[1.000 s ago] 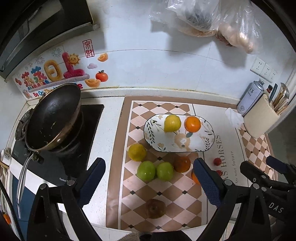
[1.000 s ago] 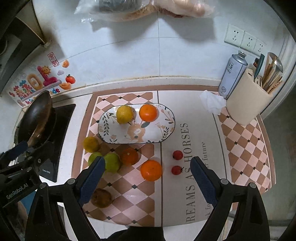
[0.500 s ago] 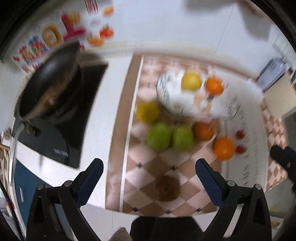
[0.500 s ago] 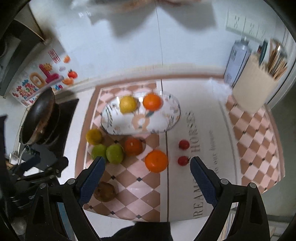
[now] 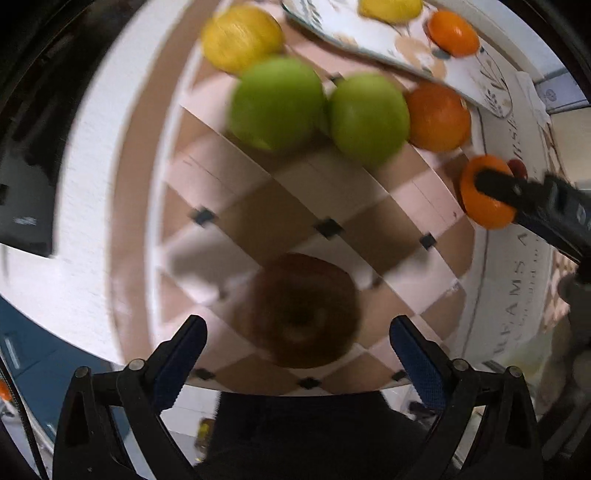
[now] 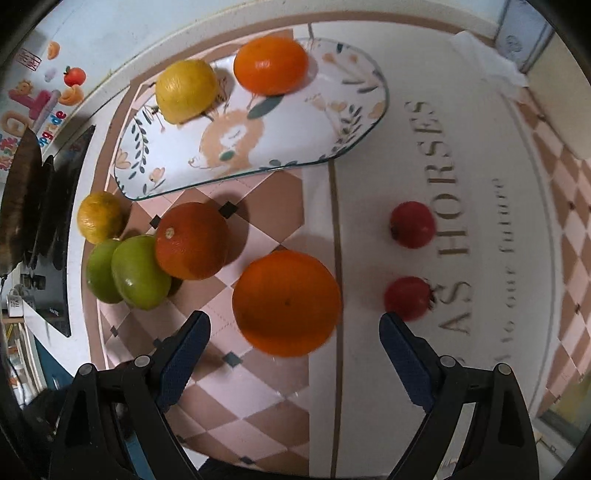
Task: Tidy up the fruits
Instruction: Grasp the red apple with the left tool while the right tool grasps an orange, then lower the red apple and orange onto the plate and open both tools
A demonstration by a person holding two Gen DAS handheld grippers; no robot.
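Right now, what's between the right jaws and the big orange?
Nothing. In the right wrist view only bare checkered mat separates the open right gripper from the big orange, which sits just ahead of it.

White tiled wall point(image 6: 110, 33) with stickers point(image 6: 40, 99) behind a checkered mat point(image 6: 258, 391).

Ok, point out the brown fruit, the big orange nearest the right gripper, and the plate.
brown fruit point(image 5: 301, 310), left wrist view, top centre.
big orange point(image 6: 286, 302), right wrist view, middle.
plate point(image 6: 291, 125), right wrist view, bare centre.
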